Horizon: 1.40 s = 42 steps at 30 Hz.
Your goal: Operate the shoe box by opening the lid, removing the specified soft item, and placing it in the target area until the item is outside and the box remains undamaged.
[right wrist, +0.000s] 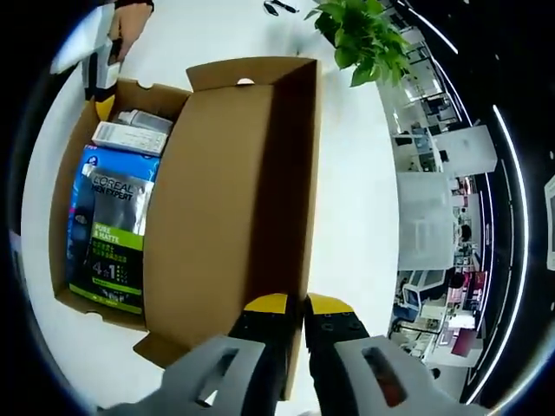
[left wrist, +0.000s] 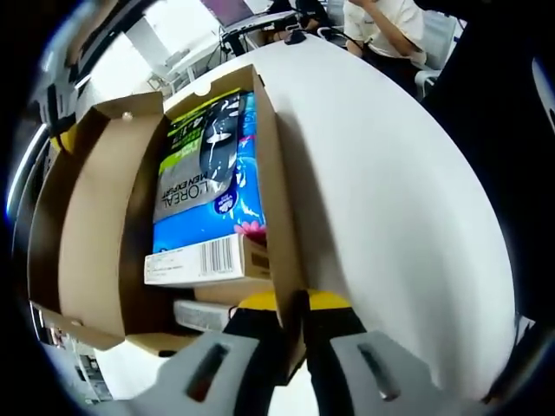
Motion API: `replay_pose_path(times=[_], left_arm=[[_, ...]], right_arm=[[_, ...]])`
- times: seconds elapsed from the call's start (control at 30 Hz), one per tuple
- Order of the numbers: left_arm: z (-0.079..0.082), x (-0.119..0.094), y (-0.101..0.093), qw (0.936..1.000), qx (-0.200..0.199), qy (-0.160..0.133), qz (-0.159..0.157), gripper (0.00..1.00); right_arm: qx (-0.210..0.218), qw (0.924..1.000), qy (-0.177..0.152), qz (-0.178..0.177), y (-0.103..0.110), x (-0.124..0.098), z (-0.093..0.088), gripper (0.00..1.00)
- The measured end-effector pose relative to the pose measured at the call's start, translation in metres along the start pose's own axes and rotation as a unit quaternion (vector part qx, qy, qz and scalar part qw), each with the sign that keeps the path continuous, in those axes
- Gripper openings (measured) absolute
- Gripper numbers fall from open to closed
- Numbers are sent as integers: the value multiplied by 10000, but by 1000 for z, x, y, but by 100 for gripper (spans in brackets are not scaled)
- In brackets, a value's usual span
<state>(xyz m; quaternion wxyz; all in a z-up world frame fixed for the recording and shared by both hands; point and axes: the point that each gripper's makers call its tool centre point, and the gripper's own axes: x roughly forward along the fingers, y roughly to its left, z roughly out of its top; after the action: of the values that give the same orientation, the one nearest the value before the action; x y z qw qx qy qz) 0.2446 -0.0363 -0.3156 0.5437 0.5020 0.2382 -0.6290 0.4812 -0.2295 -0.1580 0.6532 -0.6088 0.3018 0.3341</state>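
Shoe box: the brown cardboard shoe box [left wrist: 95, 234] sits open on a white round table [left wrist: 390, 173], its lid [right wrist: 221, 208] folded back and standing up beside the compartment.
Your left gripper: your left gripper [left wrist: 293, 316] has its yellow-tipped jaws nearly together, pinching the box's side wall at the near corner; in the right gripper view it shows at the far end of the box [right wrist: 102, 74].
Your right gripper: your right gripper [right wrist: 295, 308] has its jaws drawn close on the free edge of the raised lid, the cardboard running down between the two yellow tips.
Contents: a blue L'Oreal Men Expert pack [left wrist: 208, 186] lies flat inside the box on top of the other goods, its barcode end toward your left gripper; a white packet [right wrist: 130, 137] lies beyond it in the right gripper view.
Soft item: you cannot tell from either view which of the contents it is.
Surroundings: a green potted plant [right wrist: 360, 35] stands off the table's far edge; a seated person [left wrist: 386, 30] is at the table's opposite side.
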Motion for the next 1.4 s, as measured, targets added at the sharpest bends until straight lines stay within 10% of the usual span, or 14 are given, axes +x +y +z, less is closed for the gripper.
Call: replay_pose_path(times=[1.4], left_arm=[[1, -1, -5, 9999, -94, 82, -16, 6]], right_arm=[[89, 9969, 285, 729, -2, 38, -5, 5]])
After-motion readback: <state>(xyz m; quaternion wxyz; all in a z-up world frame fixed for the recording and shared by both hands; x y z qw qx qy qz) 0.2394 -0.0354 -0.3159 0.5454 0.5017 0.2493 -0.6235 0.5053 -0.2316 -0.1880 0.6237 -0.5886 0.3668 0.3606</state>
